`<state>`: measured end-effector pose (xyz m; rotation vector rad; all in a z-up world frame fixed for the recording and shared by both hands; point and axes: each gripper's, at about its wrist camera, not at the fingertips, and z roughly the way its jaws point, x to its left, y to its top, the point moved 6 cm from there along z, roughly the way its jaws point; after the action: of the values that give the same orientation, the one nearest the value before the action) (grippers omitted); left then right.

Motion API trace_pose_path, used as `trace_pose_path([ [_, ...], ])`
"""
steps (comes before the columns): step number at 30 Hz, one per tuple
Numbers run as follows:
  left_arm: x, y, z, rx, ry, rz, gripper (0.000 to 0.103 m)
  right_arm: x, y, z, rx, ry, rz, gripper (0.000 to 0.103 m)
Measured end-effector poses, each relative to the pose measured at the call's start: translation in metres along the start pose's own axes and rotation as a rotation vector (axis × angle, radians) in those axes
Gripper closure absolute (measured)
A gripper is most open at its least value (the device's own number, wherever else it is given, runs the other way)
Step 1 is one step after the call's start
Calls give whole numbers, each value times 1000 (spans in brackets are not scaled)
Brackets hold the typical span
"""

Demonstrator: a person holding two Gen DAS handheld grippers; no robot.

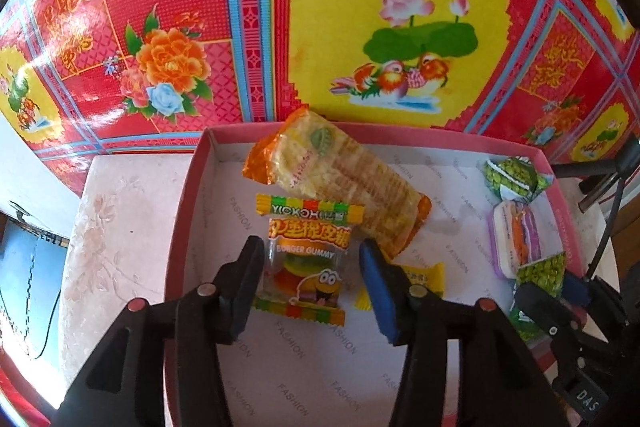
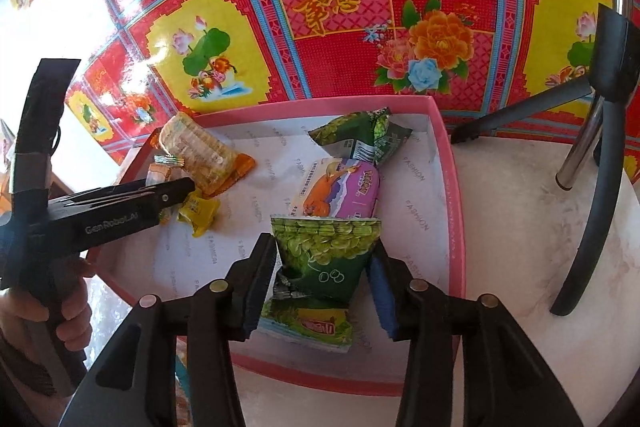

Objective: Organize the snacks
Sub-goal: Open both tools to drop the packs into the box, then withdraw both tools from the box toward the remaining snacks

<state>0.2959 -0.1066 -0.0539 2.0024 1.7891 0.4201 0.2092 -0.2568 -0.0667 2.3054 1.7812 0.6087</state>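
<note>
Our left gripper (image 1: pixel 308 283) straddles the burger gummy packet (image 1: pixel 306 259) with its jaws spread, not yet pinching, the packet's long axis running straight ahead between the fingers. The packet lies flat inside the pink-rimmed box (image 1: pixel 182 227), clear-fronted with striped sealed ends (a cartoon burger face shows). Our right gripper (image 2: pixel 322 281) similarly brackets a green pea snack bag (image 2: pixel 324 267), apparently touching its crumpled waist, though we cannot tell if it grips.

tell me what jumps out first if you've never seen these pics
The loud red floral tablecloth fills the background behind a pink-rimmed box of snacks. In the box, the left claw straddles a burger gummy packet, and the right claw brackets a green pea snack packet. A long orange cracker pack leans on the box's far wall.
</note>
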Motion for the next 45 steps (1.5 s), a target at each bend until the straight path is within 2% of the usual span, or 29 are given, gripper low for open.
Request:
trace_pose_path([
  [8, -12, 1, -14, -14, -4, 7, 51, -1, 1, -9, -16, 24, 28, 45],
  [17, -23, -10, -43, -23, -27, -7, 51, 6, -2, -42, -55, 47, 13, 33],
  [25, -30, -20, -71, -46, -39, -10, 51, -2, -15, -67, -56, 41, 37, 33],
  [29, -24, -29, -82, -42, -69, -38, 51, -2, -22, -72, -39, 21, 29, 33],
  [35, -17, -56, -102, -34, -60, -38, 51, 0, -35, -84, -35, 18, 27, 33],
  [45, -3, -95, -112, 9, -38, -60, 51, -7, -63, -100, -23, 7, 59, 33],
])
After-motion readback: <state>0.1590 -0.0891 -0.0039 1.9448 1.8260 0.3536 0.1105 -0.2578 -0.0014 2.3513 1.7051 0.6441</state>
